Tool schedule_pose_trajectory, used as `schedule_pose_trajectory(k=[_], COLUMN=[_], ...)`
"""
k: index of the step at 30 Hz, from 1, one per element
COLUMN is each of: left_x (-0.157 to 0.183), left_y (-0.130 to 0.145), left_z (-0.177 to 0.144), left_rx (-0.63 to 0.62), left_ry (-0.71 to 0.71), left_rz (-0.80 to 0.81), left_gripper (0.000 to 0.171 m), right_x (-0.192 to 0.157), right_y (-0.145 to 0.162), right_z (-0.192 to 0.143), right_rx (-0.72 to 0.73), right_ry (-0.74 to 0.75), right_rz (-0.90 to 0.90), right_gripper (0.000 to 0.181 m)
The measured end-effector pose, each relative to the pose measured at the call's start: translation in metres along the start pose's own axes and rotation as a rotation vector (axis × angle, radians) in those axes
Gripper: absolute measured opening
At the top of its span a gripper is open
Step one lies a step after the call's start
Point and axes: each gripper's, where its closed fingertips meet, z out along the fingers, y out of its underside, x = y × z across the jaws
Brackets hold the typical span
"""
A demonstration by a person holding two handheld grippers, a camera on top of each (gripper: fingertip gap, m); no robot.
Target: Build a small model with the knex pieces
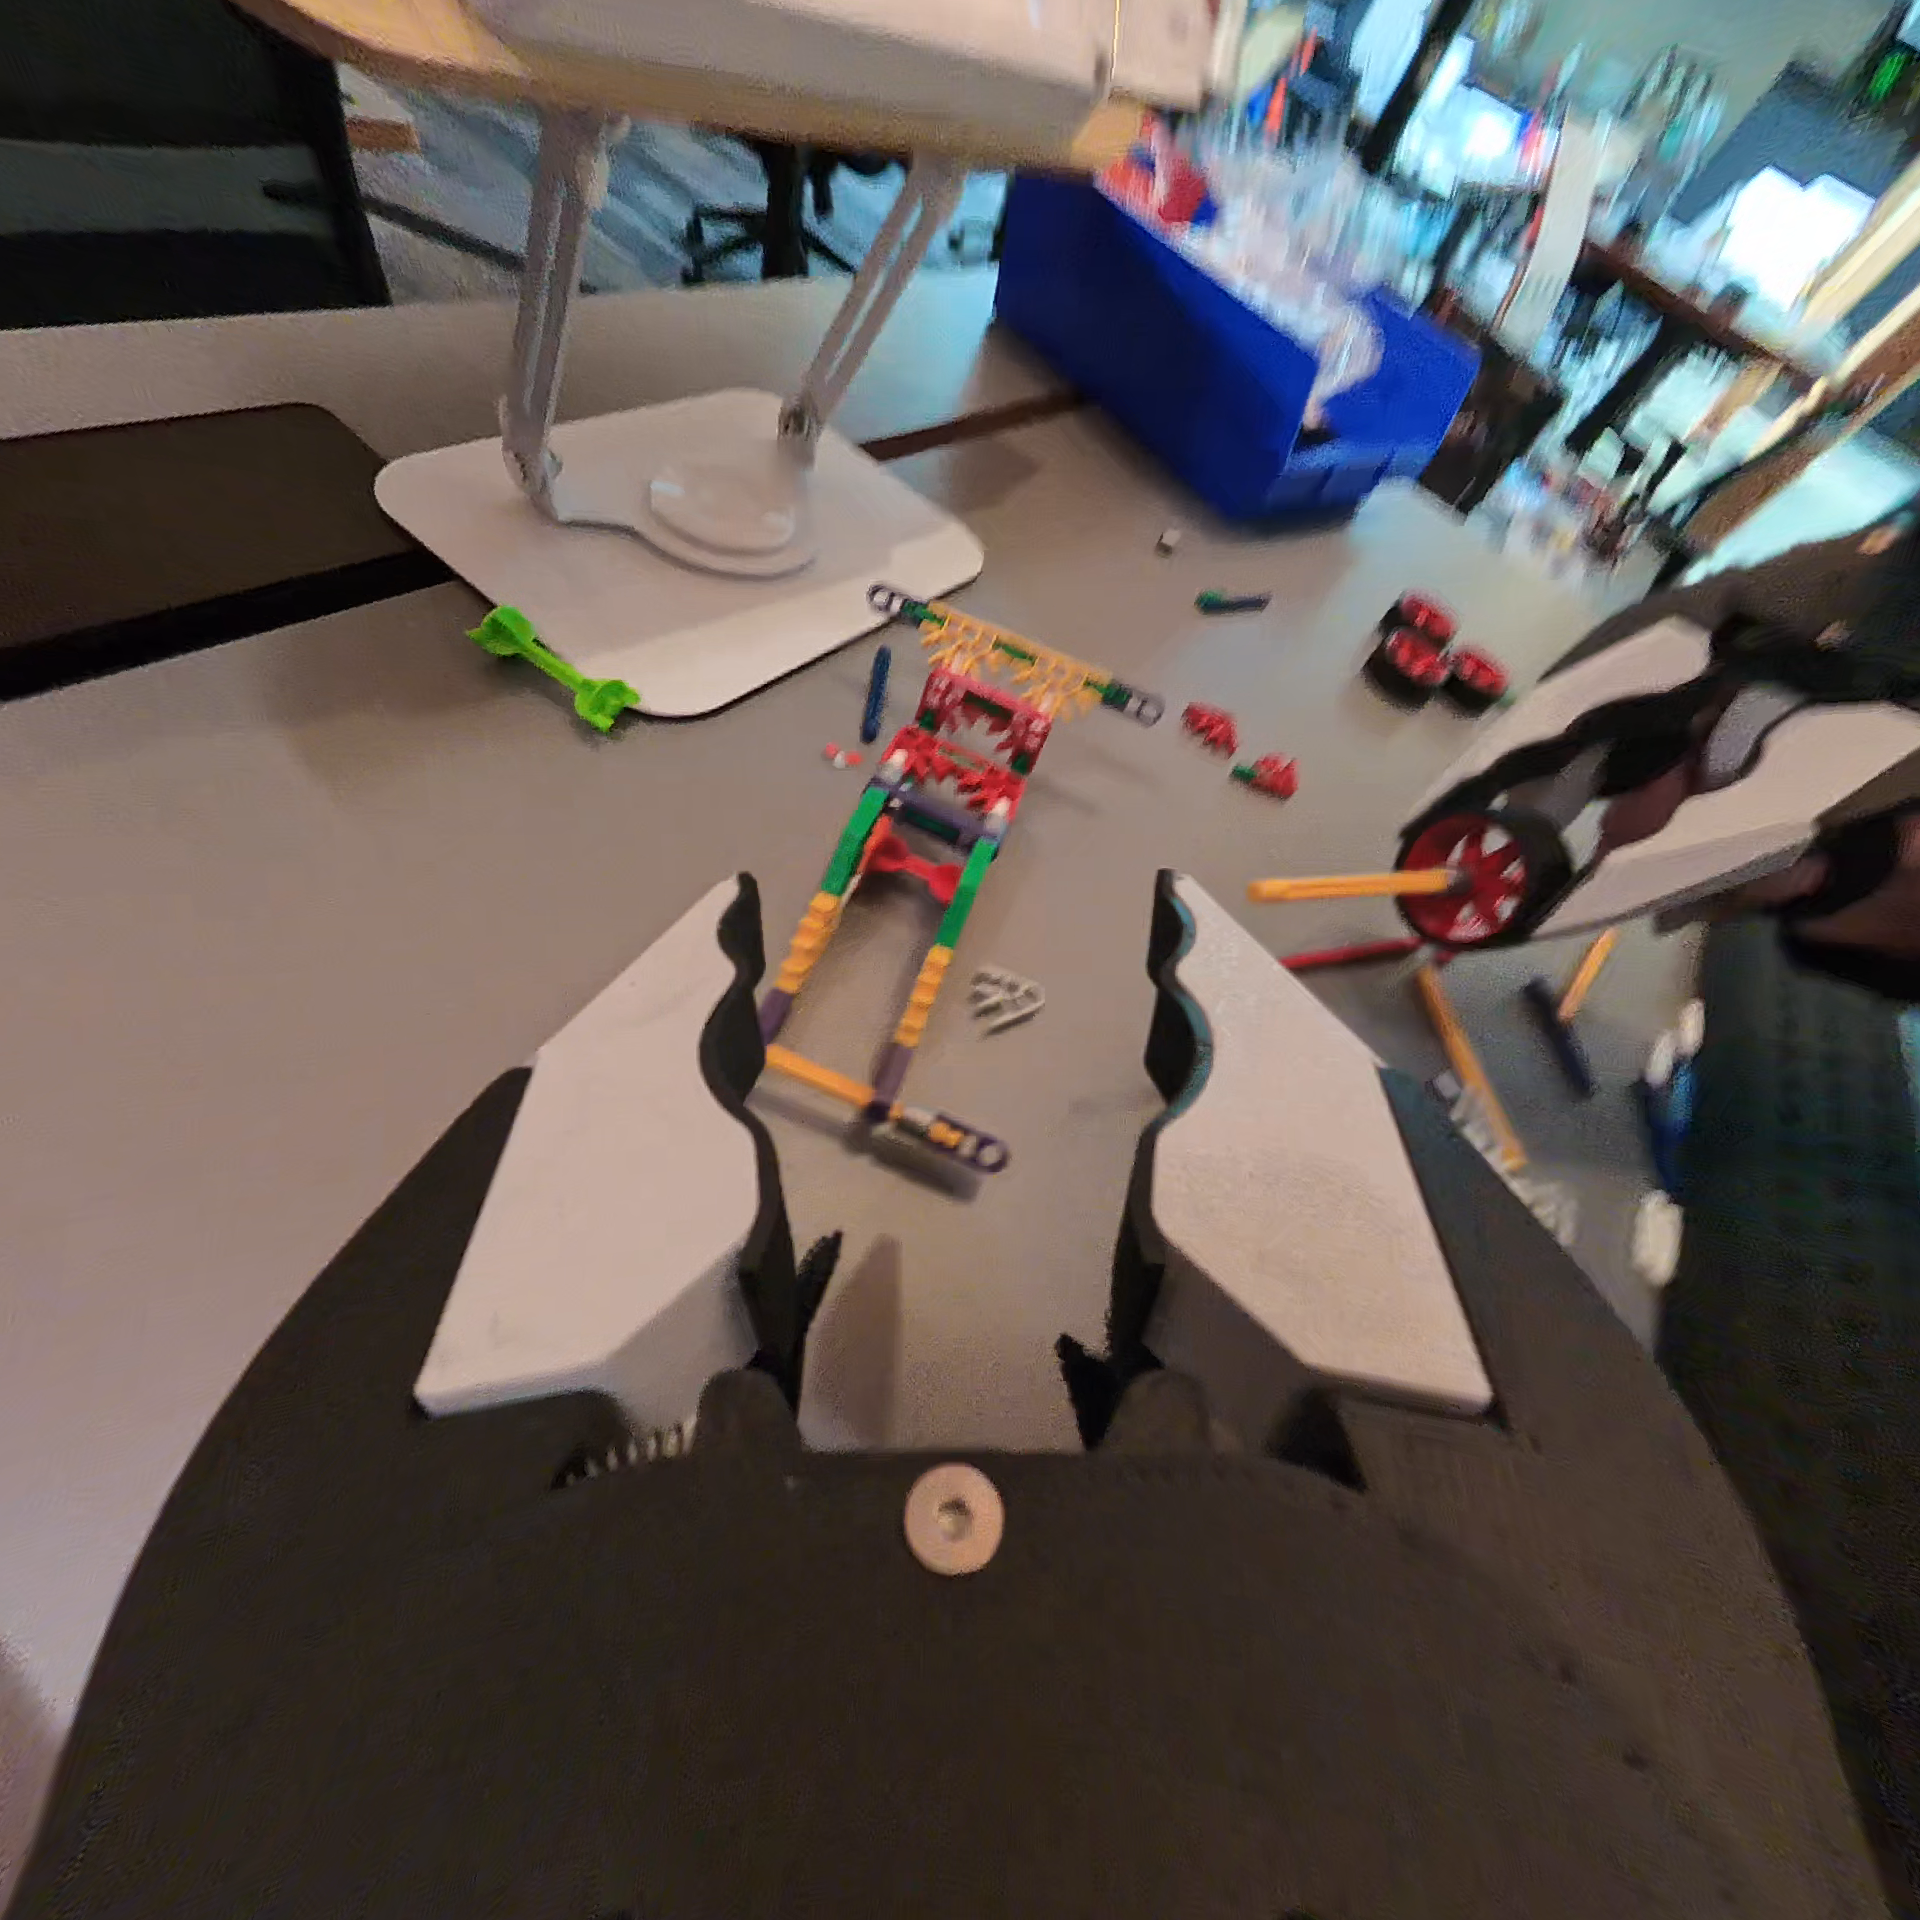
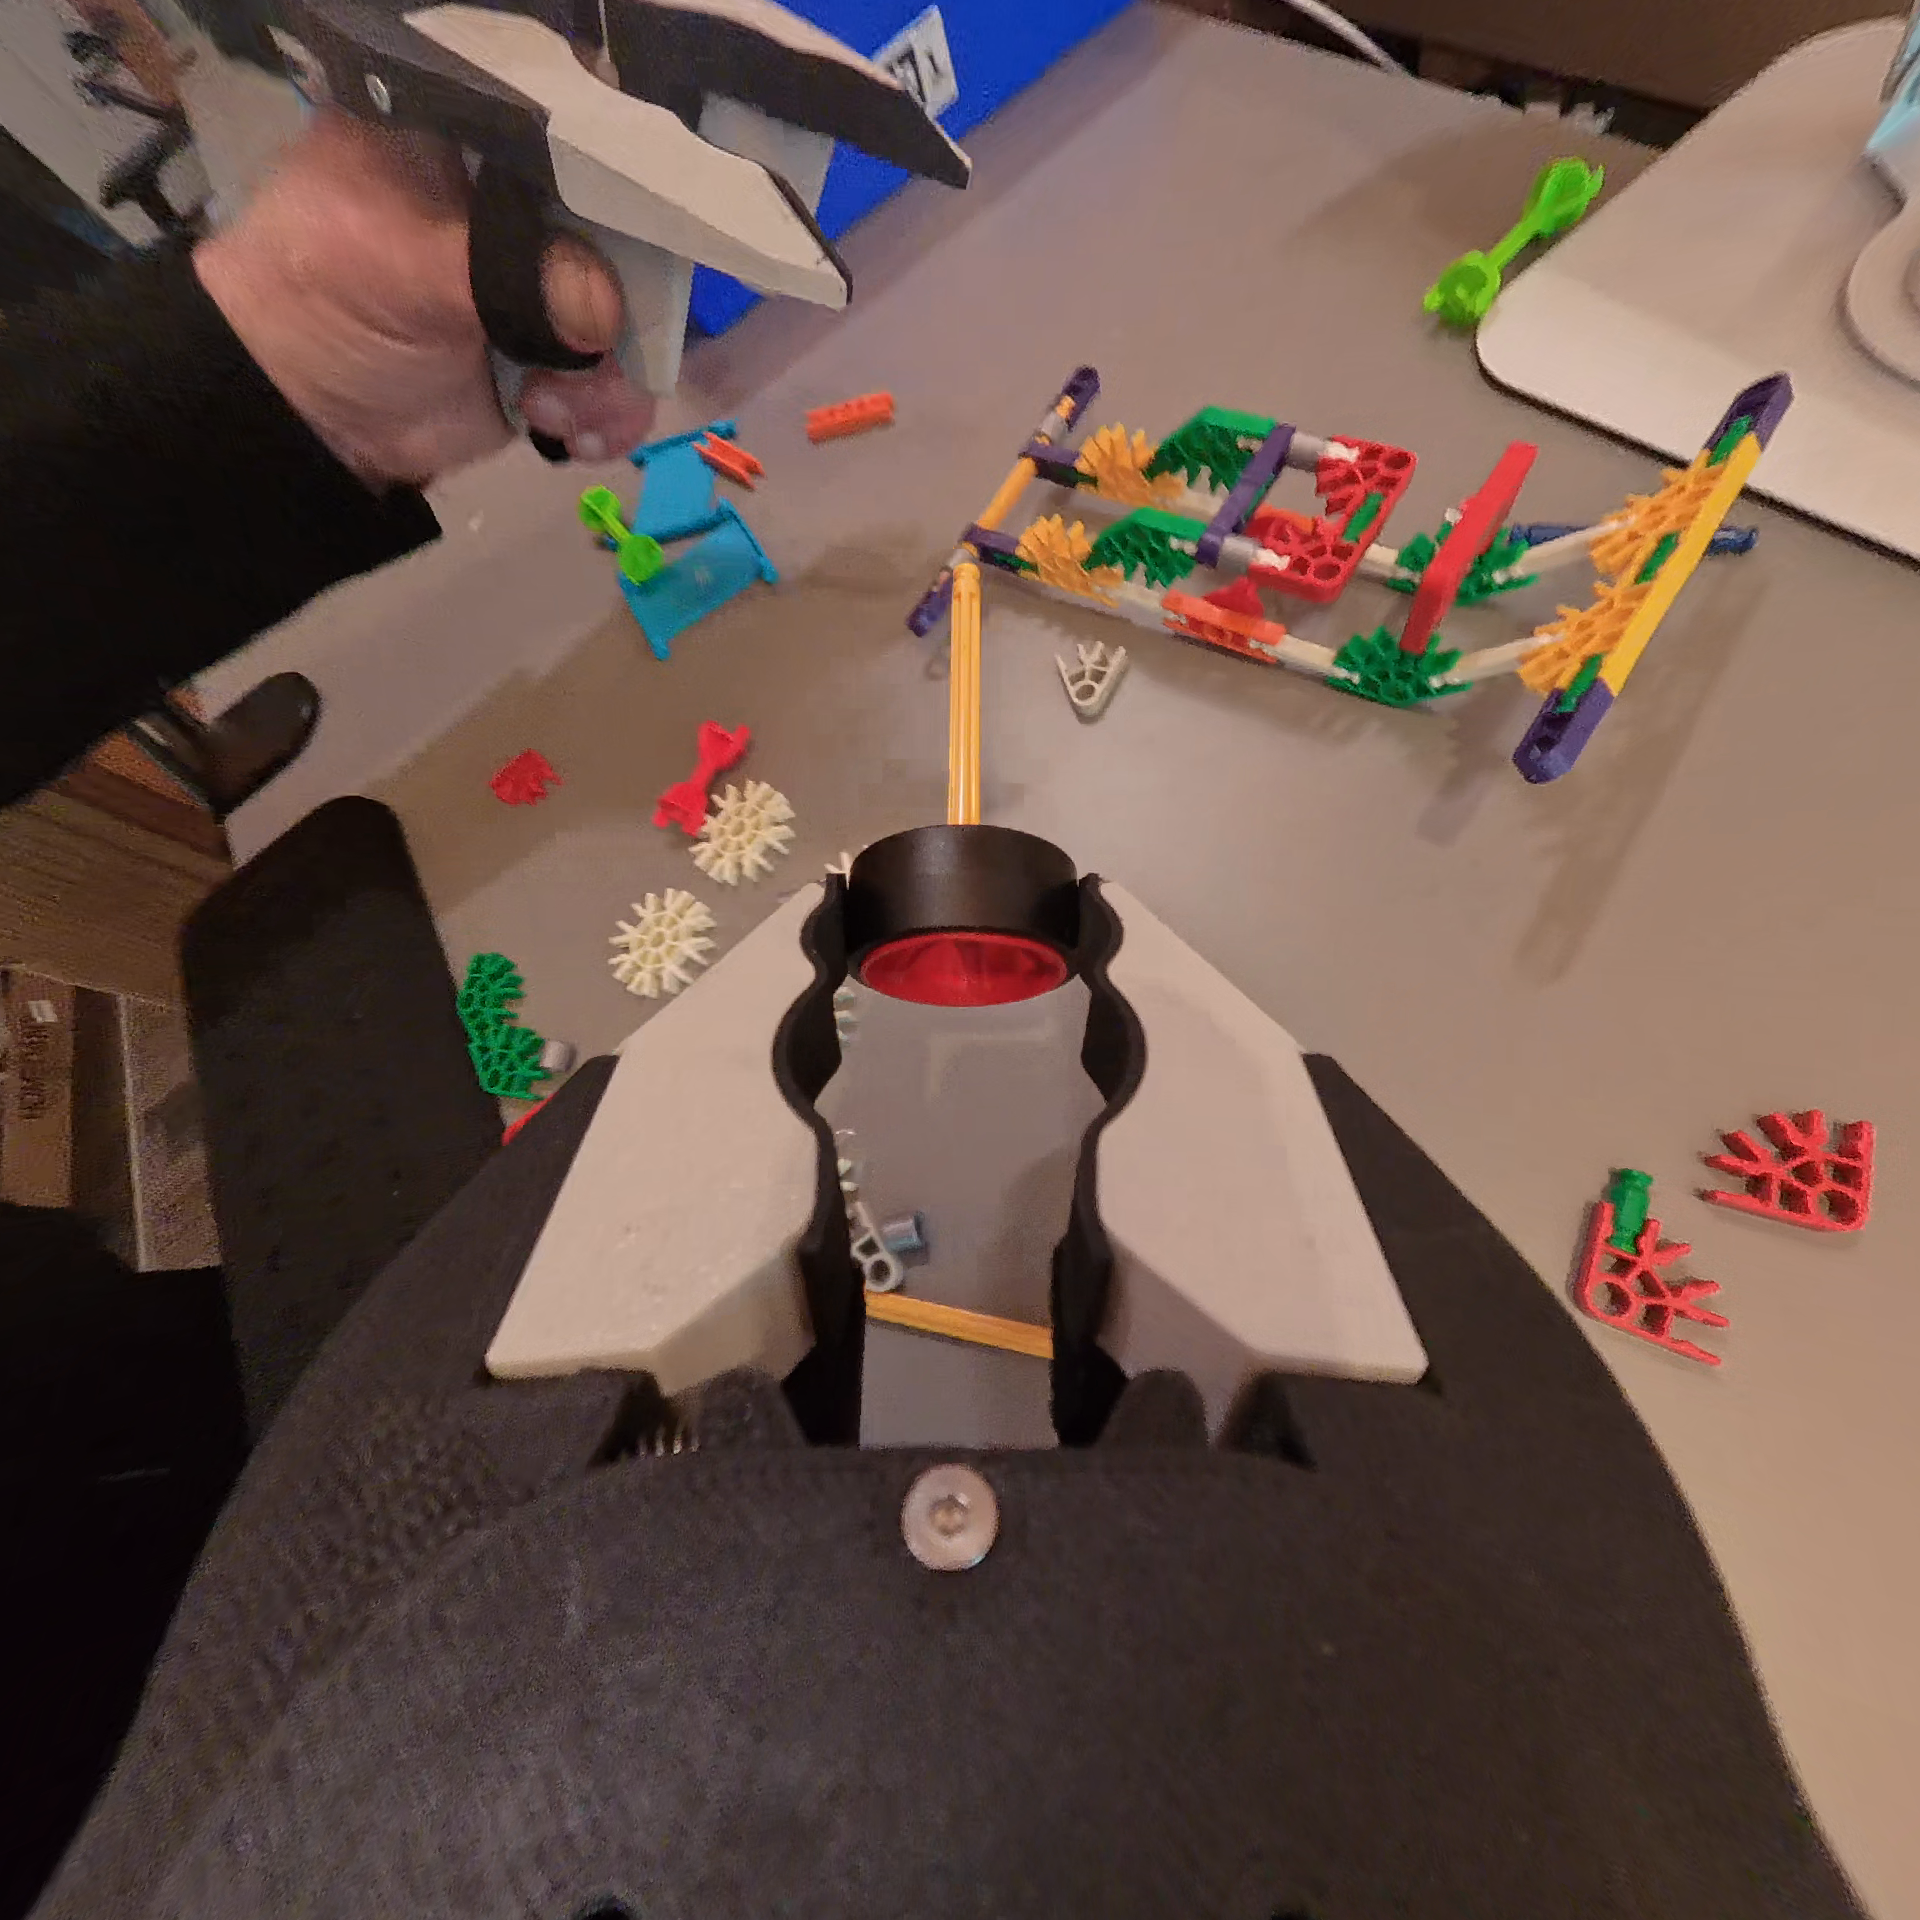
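Note:
My right gripper (image 2: 961, 904) is shut on a black wheel with a red hub (image 2: 961, 940). A yellow rod (image 2: 964, 707) sticks out of the wheel's far side toward the end of a multicoloured rod-and-connector frame (image 2: 1340, 530) lying on the grey table (image 2: 1299, 987). In the left wrist view the same wheel (image 1: 1470, 878) and yellow rod (image 1: 1351, 885) show held in the right gripper at the right. My left gripper (image 1: 954, 904) is open and empty, held above the near end of the frame (image 1: 914, 883).
A white lamp base (image 1: 675, 540) stands behind the frame with a green rod piece (image 1: 551, 670) at its edge. A blue bin (image 1: 1226, 343) sits far right. Loose red connectors (image 2: 1792, 1169), white snowflake connectors (image 2: 665, 940), a blue panel piece (image 2: 686, 540) and spare wheels (image 1: 1439, 655) lie scattered.

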Motion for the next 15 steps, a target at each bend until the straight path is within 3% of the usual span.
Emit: schedule_pose_trajectory(k=[3, 9, 12, 15], left_x=[-0.024, -0.042, -0.046, -0.045], left_y=[0.021, 0.057, 0.068, 0.075], left_z=[0.017, 0.052, 0.06, 0.064], left_rx=[-0.181, -0.481, -0.559, -0.598], left_ry=[0.001, 0.077, 0.135, 0.17], left_rz=[0.139, 0.255, 0.229, 0.234], left_gripper=[0.075, 0.055, 0.023, 0.006], right_x=[0.004, 0.008, 0.013, 0.017], right_y=[0.007, 0.01, 0.011, 0.011], right_z=[0.018, 0.049, 0.061, 0.067], right_rx=[-0.043, -0.084, -0.09, -0.087], right_ry=[0.004, 0.057, 0.078, 0.096], right_rz=[0.022, 0.008, 0.023, 0.032], right_gripper=[0.041, 0.041, 0.041, 0.041])
